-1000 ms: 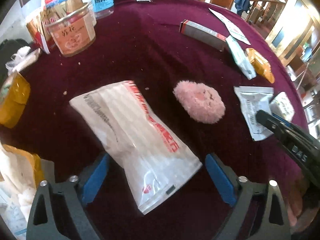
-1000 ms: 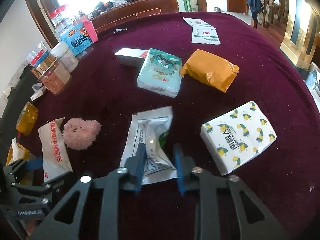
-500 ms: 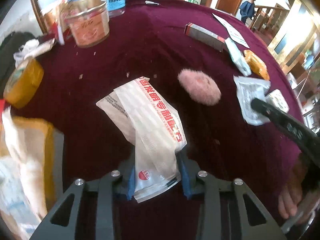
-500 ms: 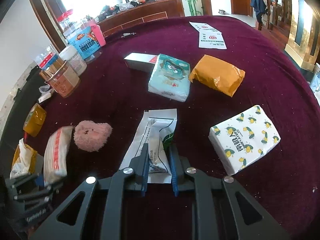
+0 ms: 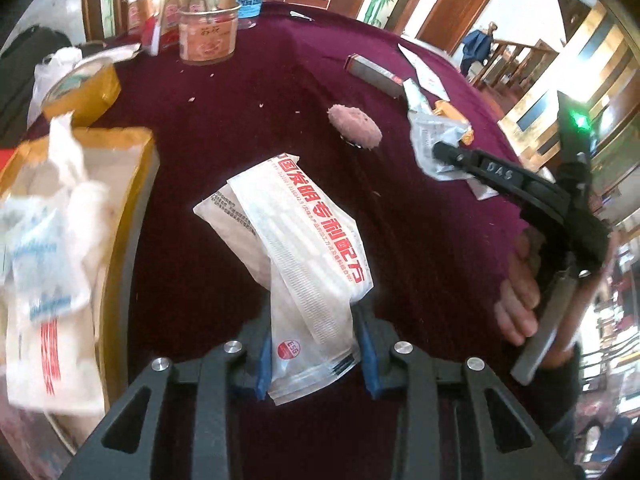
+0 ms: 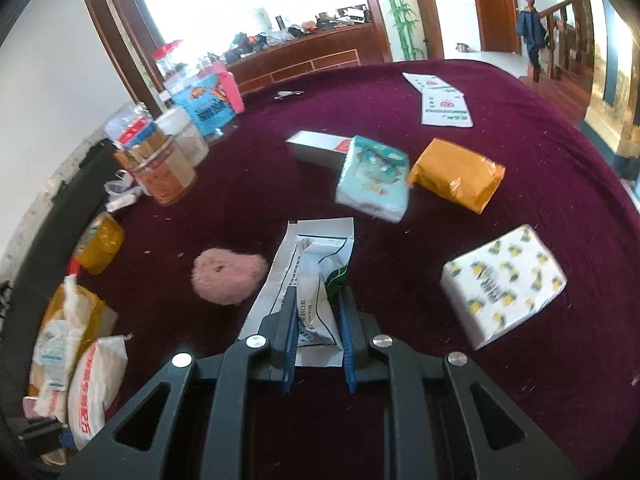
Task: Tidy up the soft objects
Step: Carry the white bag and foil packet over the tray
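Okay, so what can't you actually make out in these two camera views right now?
- Left wrist view: the yellow box contents are motion-blurred and cut off by the left edge.
- Left wrist view: the white mask pack hides the left gripper pads.
- Right wrist view: print on the patterned tissue pack is blurred, unreadable.

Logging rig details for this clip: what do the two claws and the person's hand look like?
Both claws, left and right, are black frames with triangular cutouts, silver screws and blue finger pads. The left view shows the right claw from the side: white "DAS" lettering, a green light, and a bare hand on its handle.
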`<state>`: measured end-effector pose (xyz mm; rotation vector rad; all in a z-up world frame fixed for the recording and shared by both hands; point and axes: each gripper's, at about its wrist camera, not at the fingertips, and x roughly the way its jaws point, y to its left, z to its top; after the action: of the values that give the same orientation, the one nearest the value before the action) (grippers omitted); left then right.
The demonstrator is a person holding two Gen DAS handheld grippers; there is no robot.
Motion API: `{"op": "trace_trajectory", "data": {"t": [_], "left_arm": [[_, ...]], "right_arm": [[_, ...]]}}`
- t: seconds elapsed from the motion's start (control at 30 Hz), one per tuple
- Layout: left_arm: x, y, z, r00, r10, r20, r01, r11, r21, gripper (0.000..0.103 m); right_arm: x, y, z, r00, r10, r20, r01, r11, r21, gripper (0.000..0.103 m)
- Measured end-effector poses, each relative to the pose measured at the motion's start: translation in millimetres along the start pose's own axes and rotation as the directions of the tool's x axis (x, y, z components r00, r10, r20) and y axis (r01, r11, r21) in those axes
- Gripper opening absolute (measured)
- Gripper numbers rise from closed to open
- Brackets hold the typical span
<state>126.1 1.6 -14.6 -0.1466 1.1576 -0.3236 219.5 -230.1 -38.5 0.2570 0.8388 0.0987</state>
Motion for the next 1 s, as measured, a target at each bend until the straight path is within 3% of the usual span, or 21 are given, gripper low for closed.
{"op": "trace_trajectory", "data": {"t": [0.13, 0.33, 0.53, 0.73, 1.0], "left_arm": [[-17.5, 4.7, -13.0, 0.999, -0.025, 0.027, 0.026, 1.000, -0.012, 0.036], [-43.5, 9.7, -36.6, 0.996, -0.037, 0.079, 0.037, 0.999, 0.003, 0.036], [-86.2, 28.5, -55.5, 0.986, -0.033, 0.164, 0.036, 0.999, -0.017, 0.036], [-124.3, 68.5, -48.2, 0.971, 0.033, 0.238, -0.016, 0.997, -0.071, 0.036], [-126.4, 124.6, -23.1, 0.971, 0.083, 0.224, -0.056, 0.991, -0.122, 0.036]], "right_arm": [[-20.5, 10.4, -22.5, 0.996, 0.089, -0.007, -0.089, 0.994, 0.058, 0.018], [-76.7, 54.0, -70.3, 0.990, 0.137, 0.039, -0.137, 0.991, -0.005, 0.018], [-101.9, 86.8, -91.0, 0.975, 0.220, 0.030, -0.218, 0.974, -0.052, 0.018], [-108.5, 132.5, -97.7, 0.945, 0.328, -0.009, -0.327, 0.938, -0.112, 0.018], [-90.0, 188.6, -95.9, 0.922, 0.376, -0.088, -0.386, 0.901, -0.199, 0.018]]}}
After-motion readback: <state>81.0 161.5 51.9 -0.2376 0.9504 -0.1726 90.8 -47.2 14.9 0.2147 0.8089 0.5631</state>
